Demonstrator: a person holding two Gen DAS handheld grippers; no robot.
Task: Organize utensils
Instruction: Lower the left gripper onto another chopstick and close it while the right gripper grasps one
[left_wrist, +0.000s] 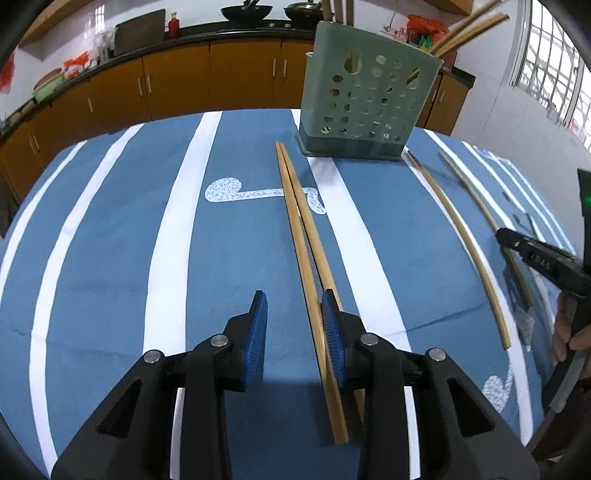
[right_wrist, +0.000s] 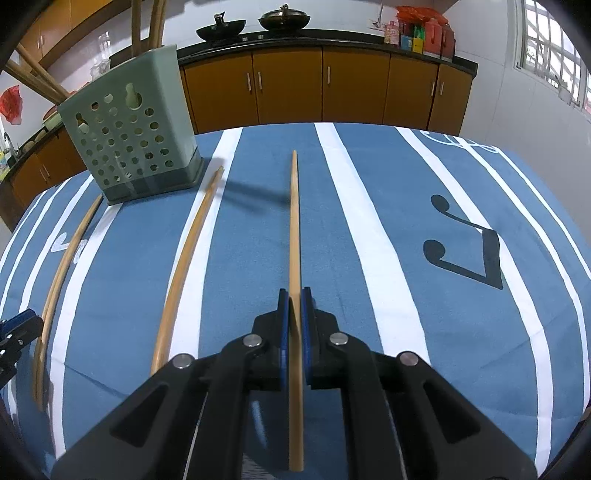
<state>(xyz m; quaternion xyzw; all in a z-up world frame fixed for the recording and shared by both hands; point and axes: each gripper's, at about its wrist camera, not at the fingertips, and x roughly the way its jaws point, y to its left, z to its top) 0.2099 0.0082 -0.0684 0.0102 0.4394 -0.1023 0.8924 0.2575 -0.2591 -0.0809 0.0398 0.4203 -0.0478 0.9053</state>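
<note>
A green perforated utensil holder (left_wrist: 369, 96) stands at the table's far side, with several chopsticks sticking out of it; it also shows in the right wrist view (right_wrist: 129, 129). My left gripper (left_wrist: 295, 310) is open, low over the cloth, with a pair of wooden chopsticks (left_wrist: 295, 206) lying by its right finger (left_wrist: 332, 325). My right gripper (right_wrist: 294, 299) is shut on a single chopstick (right_wrist: 294, 221), held just above the cloth and pointing away. Another chopstick (right_wrist: 184, 266) lies on the cloth between the two grippers.
The table has a blue cloth with white stripes (left_wrist: 110, 240). Brown kitchen cabinets (right_wrist: 325, 88) with woks on the counter stand behind it. The right gripper (left_wrist: 543, 258) shows at the right edge of the left wrist view.
</note>
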